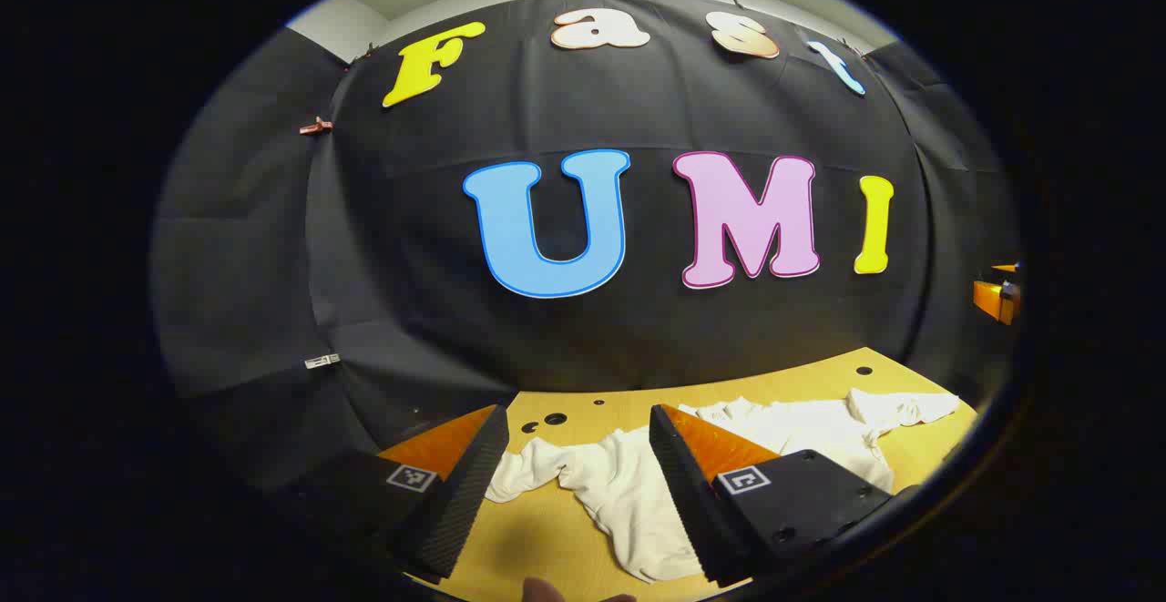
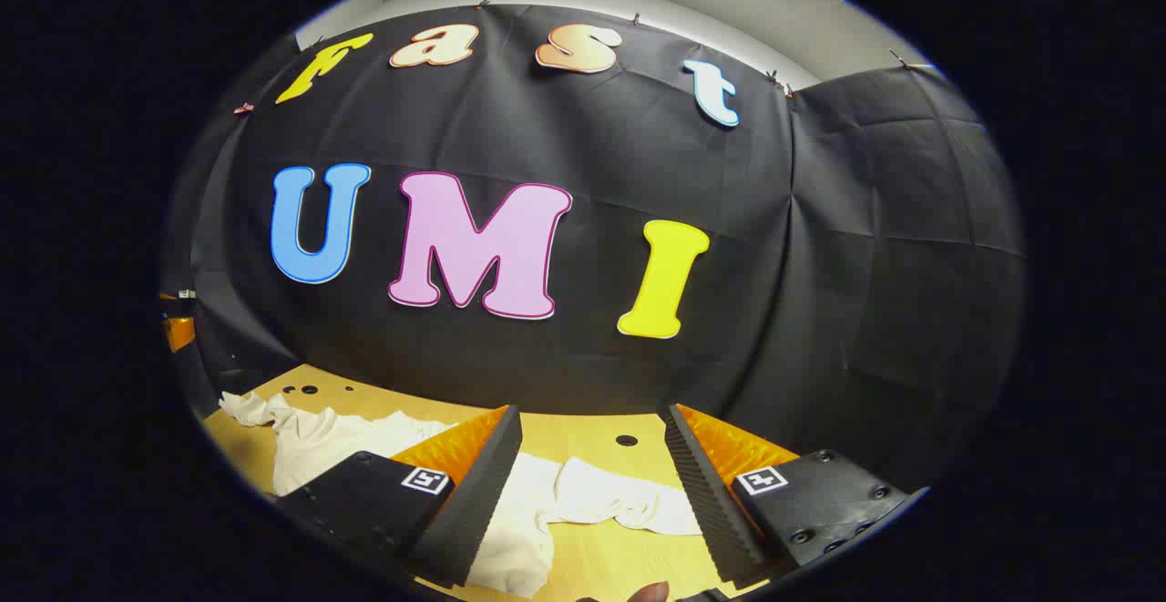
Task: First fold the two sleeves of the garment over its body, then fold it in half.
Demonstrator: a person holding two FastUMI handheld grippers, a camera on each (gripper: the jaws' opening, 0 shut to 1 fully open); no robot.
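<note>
— Two grippers, how do they stand?
— I see the left gripper (image 1: 574, 484) and right gripper (image 2: 592, 493) spread wide, holding nothing, above the white garment (image 1: 638, 484) lying crumpled on the wooden table (image 1: 547, 547).

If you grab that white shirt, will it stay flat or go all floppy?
Probably floppy: the shirt lies rumpled and creased on the table, so it should droop from whatever is pinched. It looks thin, so likely light. Pushed, it would probably bunch up instead of sliding whole.
</note>
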